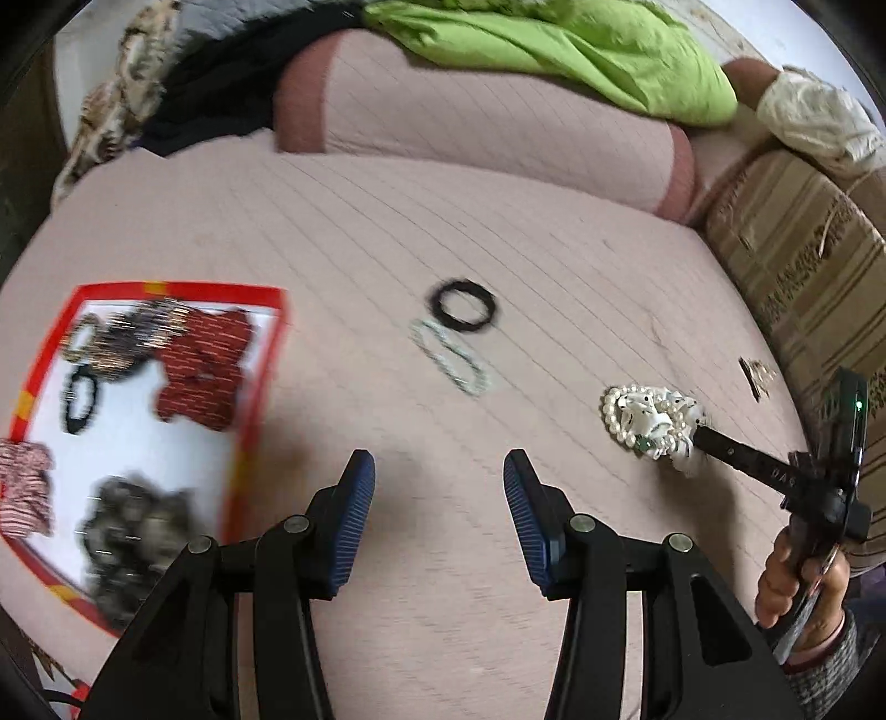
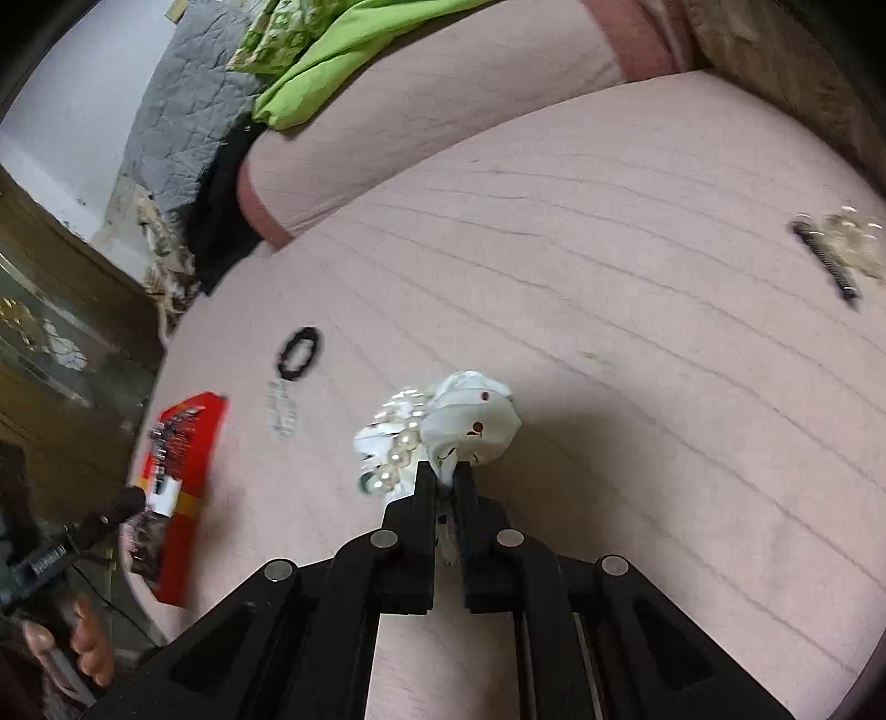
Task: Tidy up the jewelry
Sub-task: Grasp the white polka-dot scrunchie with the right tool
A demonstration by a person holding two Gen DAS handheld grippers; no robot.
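A red-rimmed white tray (image 1: 260,387) lies at the left on the pink bed and holds several scrunchies and hair ties; it also shows in the right wrist view (image 2: 191,443). My left gripper (image 1: 438,471) is open and empty, just right of the tray. My right gripper (image 2: 443,471) is shut on a white pearl-and-fabric scrunchie (image 2: 470,421), held just above the bed; the scrunchie also shows in the left wrist view (image 1: 650,421). A black hair tie (image 1: 464,304) and a clear beaded bracelet (image 1: 451,357) lie mid-bed.
A small hair clip (image 1: 756,376) lies near the bed's right edge, also seen in the right wrist view (image 2: 841,255). A pink bolster (image 1: 470,116) with a green cloth (image 1: 581,50) is at the back. A striped cushion (image 1: 803,266) stands right.
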